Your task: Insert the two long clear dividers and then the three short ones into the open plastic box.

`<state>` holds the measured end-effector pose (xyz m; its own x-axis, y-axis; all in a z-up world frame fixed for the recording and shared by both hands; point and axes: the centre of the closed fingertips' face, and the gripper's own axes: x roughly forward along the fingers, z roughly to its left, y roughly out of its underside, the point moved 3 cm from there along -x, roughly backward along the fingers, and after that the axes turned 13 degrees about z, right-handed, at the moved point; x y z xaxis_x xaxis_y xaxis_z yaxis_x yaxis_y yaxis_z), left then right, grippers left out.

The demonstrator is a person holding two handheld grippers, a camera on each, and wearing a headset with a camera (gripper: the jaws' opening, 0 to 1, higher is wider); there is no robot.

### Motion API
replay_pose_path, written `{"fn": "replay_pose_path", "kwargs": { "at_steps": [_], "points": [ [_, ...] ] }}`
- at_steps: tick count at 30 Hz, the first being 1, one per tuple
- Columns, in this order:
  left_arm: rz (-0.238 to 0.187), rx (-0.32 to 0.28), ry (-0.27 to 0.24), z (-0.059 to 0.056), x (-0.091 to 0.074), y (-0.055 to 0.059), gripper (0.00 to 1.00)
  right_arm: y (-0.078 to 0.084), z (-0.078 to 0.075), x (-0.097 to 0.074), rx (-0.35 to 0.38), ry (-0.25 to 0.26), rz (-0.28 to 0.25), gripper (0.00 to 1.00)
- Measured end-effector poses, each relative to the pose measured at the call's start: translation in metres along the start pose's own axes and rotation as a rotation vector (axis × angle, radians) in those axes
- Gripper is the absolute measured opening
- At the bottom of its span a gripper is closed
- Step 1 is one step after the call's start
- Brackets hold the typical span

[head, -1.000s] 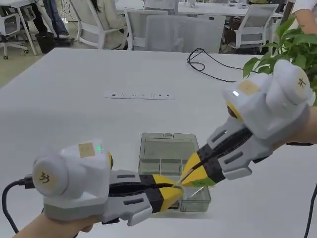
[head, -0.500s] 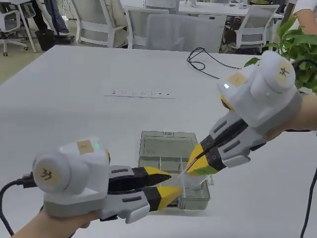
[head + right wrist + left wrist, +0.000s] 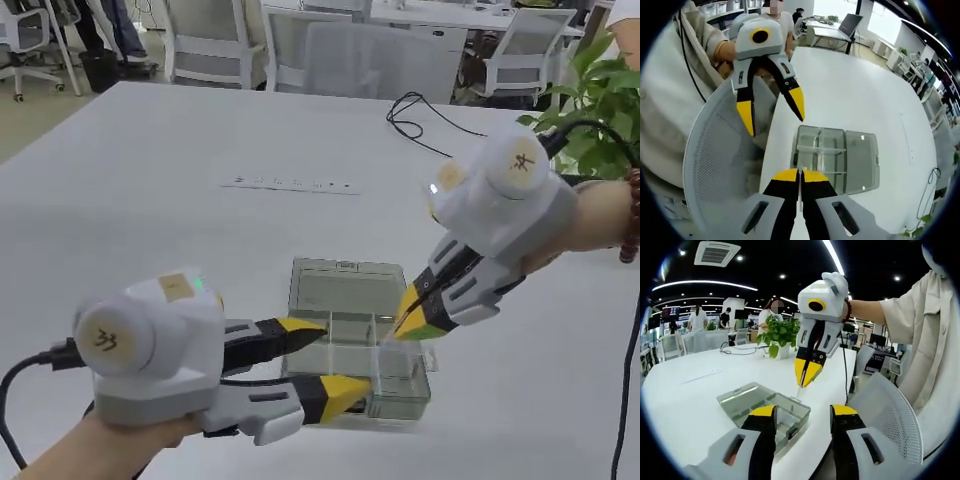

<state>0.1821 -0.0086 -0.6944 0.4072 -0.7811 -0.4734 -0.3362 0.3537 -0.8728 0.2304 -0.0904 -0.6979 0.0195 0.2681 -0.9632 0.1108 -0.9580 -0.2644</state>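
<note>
While the white table [image 3: 150, 230] bears the open plastic box [image 3: 345, 290] at 6 o'clock in the head view, lid lying toward 12, the left gripper [image 3: 341, 356] gapes wide at its 8 o'clock corner. The right gripper [image 3: 405, 331] pinches a clear divider [image 3: 800, 392] hanging edge-down over the base; its long axis is unclear.

The box [image 3: 345, 290] and the divider [image 3: 799, 392] are clear, glossy plastic. The table [image 3: 150, 200] looks smooth and matt.
</note>
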Motion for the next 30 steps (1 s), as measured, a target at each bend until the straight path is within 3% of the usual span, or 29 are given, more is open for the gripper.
{"fn": "replay_pose_path", "kwargs": {
  "at_steps": [7,15,30],
  "points": [
    [0.01,-0.026,-0.026,0.007,-0.001,0.004,0.54,0.011,-0.013,0.011,0.02,0.0,0.071,0.02],
    [-0.012,-0.086,-0.035,0.017,-0.006,0.004,0.61,0.017,-0.027,0.025,0.041,-0.003,0.128,0.02],
    [0.035,-0.108,-0.11,0.032,-0.006,0.016,0.76,0.023,-0.035,0.045,0.065,-0.018,0.179,0.02]
  ]
}}
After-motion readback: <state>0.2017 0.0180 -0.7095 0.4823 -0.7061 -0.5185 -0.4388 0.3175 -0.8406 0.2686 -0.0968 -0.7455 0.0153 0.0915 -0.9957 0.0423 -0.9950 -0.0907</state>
